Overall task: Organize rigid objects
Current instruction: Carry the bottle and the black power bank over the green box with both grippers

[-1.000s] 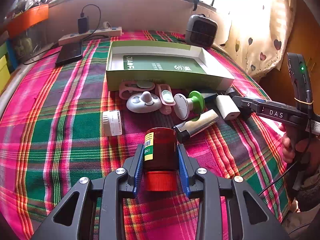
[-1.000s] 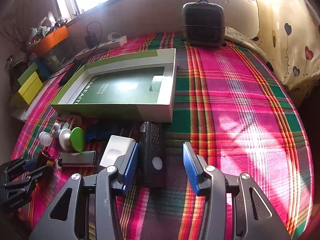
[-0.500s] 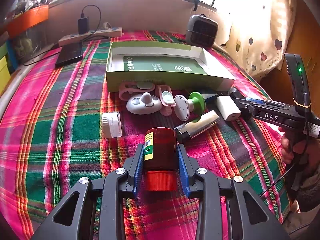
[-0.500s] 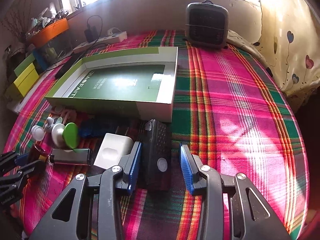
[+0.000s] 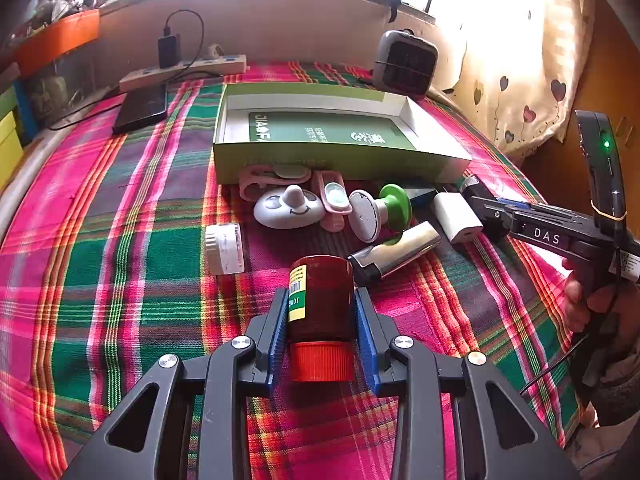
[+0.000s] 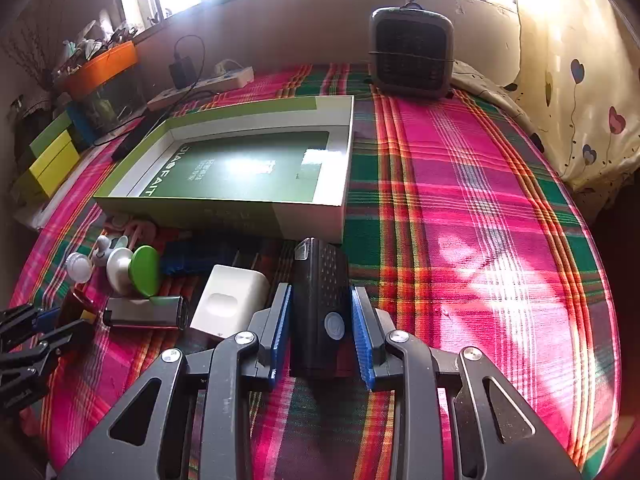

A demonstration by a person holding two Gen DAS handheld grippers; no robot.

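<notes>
Left wrist view: my left hand-held gripper clamps a brown bottle with a red cap lying on the plaid-covered tabletop, cap toward me. Ahead sits an open green box.

Right wrist view: my right hand-held gripper has its blue pads against both sides of a black flashlight. A white charger lies just left of it.
</notes>
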